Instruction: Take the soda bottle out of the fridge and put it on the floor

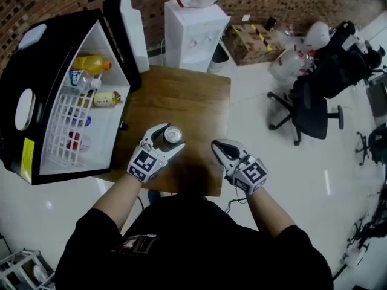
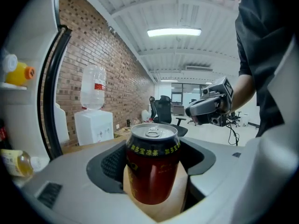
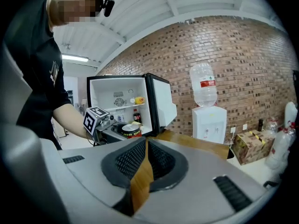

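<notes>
Fridge fills the head view's left, door swung open. The soda bottle stands inside it, 1 shelf below a yellow bottle. Water dispenser is top centre, office chair at right. Both my forearms reach up from the bottom edge over the wooden table. My left gripper, centre frame, is clenched on 1 upright red can. In the right gripper view, can & gripper sit in front of the fridge opening. My right gripper, just right of centre, is pinched closed on nothing.
</notes>
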Available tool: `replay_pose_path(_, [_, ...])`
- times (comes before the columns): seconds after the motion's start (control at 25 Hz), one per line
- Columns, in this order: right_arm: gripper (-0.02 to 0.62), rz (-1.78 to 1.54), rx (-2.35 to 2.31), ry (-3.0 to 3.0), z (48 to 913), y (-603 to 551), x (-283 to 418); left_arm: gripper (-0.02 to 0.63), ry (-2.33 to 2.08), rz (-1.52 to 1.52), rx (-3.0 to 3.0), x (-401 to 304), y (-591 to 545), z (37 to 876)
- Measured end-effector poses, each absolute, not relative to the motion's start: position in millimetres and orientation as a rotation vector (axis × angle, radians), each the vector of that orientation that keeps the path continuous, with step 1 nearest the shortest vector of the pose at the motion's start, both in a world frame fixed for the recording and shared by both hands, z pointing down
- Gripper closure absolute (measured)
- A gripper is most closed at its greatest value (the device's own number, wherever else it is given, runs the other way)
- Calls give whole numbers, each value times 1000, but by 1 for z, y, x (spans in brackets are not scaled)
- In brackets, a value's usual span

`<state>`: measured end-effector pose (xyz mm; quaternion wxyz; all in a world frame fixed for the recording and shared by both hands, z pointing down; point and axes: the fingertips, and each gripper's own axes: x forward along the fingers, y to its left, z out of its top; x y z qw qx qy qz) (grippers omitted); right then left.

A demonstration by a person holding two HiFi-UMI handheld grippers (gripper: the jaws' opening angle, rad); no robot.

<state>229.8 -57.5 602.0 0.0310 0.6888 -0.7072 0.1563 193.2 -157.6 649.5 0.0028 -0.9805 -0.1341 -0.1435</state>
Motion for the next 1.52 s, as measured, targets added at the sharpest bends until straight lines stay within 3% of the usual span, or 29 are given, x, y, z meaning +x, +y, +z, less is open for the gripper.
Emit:
replay_pose_path(0.44, [561,590,2124,-2124,653,-42,236,272,-498,-530,-3076,221,-143,739])
replay_pose_path(0.76, [561,577,2104,-2129,661,-43,237,267,-515,-497,-3064,222,-142,747])
replay_pose_path(0.88, [561,564,2115,-2129,652,-43,236,209,-451,-535,-3104,207,-148,738])
replay_pose_path(1.0, [561,548,2125,-2138,632,-39,233,210,-353,-512,-3244,173,-158,706])
replay_pose_path(1.04, [561,542,2117,-2151,625,-36,229,241,-339,-499,-3303,156,-159,692])
replay_pose_path(1.12, [561,530,2082,-2190,610,-29,215,364,-341,-454,-3413,117,-157,658])
replay_pose_path(1.2, [561,520,2041,-2225,594,-20,199,431,-335,-382,-3477,81,-155,617])
replay_pose_path(1.4, [595,490,2018,-2324,562,-25,188,499,-314,-219,-3462,32,-169,546])
replay_pose_path(1.52, [595,514,2041,-2371,548,-16,162,601,-231,-211,-3470,-2,-169,529])
